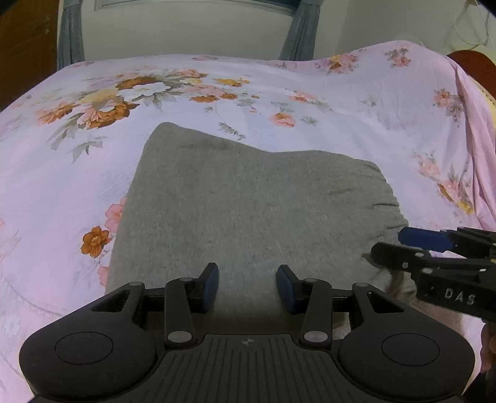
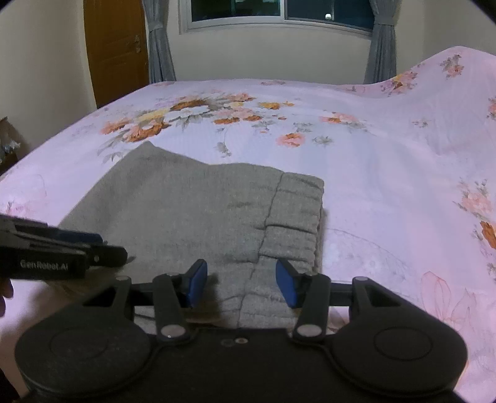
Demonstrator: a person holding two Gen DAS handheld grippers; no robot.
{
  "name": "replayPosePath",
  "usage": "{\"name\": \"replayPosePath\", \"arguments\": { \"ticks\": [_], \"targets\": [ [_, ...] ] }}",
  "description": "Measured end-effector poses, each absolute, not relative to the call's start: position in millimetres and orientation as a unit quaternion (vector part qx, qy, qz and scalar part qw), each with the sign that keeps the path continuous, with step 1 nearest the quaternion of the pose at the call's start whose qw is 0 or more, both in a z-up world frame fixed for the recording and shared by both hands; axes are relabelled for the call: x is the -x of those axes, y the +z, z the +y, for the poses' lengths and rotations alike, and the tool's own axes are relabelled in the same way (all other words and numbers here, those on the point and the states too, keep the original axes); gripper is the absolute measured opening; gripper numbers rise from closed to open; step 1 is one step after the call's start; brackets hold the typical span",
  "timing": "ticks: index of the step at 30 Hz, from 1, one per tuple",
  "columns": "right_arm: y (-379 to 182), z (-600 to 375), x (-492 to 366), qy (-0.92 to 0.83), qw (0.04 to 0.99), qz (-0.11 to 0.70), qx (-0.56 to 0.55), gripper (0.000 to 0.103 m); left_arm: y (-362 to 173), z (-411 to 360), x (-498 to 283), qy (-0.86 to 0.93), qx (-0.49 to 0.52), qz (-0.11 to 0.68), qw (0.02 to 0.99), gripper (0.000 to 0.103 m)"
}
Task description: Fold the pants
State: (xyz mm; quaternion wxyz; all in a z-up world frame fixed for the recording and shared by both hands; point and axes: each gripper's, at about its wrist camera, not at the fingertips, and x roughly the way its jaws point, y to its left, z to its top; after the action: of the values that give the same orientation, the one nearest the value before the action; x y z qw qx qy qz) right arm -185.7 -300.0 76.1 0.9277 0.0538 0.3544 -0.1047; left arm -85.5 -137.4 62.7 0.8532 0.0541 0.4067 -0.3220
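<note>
Bedsheet (image 2: 387, 173) (pink, floral) under grey pants (image 2: 192, 210); window (image 2: 279, 12), door (image 2: 114, 49) behind.

- A bed (image 2: 372, 173) is wearing a pink floral sheet (image 1: 325, 124).
- Folded grey pants (image 2: 192, 204) are lying flat directly on that sheet.

Black grippers (image 1: 248, 286), blue pads (image 2: 195, 280)

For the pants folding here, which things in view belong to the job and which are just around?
Part of the job:
gray pants, lying folded on the bed
left gripper, open
right gripper, open

Just around:
floral bedsheet
window
curtains
wooden door
</note>
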Motion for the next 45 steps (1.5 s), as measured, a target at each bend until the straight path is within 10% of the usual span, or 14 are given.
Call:
{"name": "replayPosePath", "arguments": {
  "ticks": [45],
  "targets": [
    [76.0, -346.6, 206.5, -0.099, 0.908, 0.366, -0.18, 0.066, 76.7, -74.8, 61.3, -0.277, -0.038, 0.395, 0.875, 0.043]
  ]
}}
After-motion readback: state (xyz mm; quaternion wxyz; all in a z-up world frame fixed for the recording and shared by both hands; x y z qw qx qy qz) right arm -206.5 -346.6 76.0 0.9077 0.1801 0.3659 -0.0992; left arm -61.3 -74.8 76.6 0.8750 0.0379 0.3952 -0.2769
